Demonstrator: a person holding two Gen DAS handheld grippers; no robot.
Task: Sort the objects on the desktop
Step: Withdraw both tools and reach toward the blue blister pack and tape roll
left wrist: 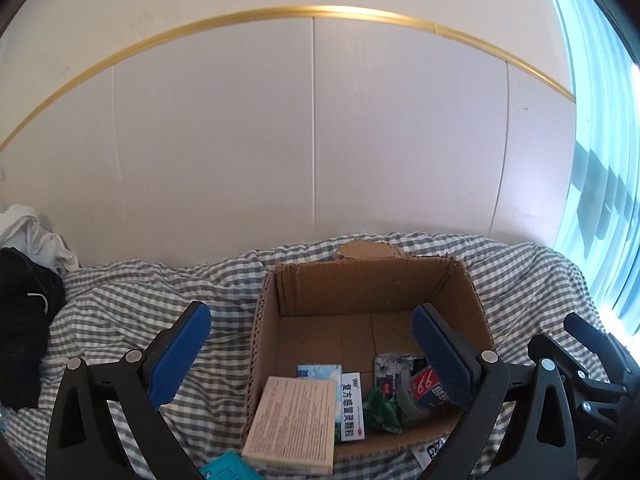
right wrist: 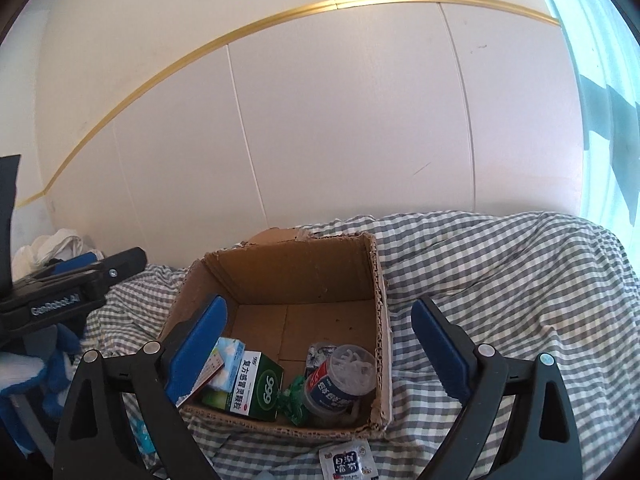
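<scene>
An open cardboard box [left wrist: 372, 288] [right wrist: 296, 272] stands on the checked sheet. Inside lie a green-and-white medicine carton [left wrist: 353, 406] [right wrist: 256, 386], a blue-white tissue pack [left wrist: 320, 372] [right wrist: 230, 354], a green wrapper [left wrist: 382, 408] [right wrist: 294, 398] and a clear-lidded jar [left wrist: 424, 394] [right wrist: 344, 376]. A beige printed carton [left wrist: 292, 424] leans over the box's near wall. My left gripper [left wrist: 310, 354] hangs open before the box, holding nothing. My right gripper [right wrist: 318, 348] is also open and empty, its left pad over the box's near left corner. A small white sachet [right wrist: 348, 462] [left wrist: 434, 450] lies in front of the box.
The grey-checked sheet [right wrist: 500, 280] spreads wrinkled around the box. A teal packet [left wrist: 228, 468] lies at the near edge. Dark and white clothes [left wrist: 24, 304] pile at the left. White wall panels rise behind, and a bright curtain [left wrist: 600, 200] hangs at the right.
</scene>
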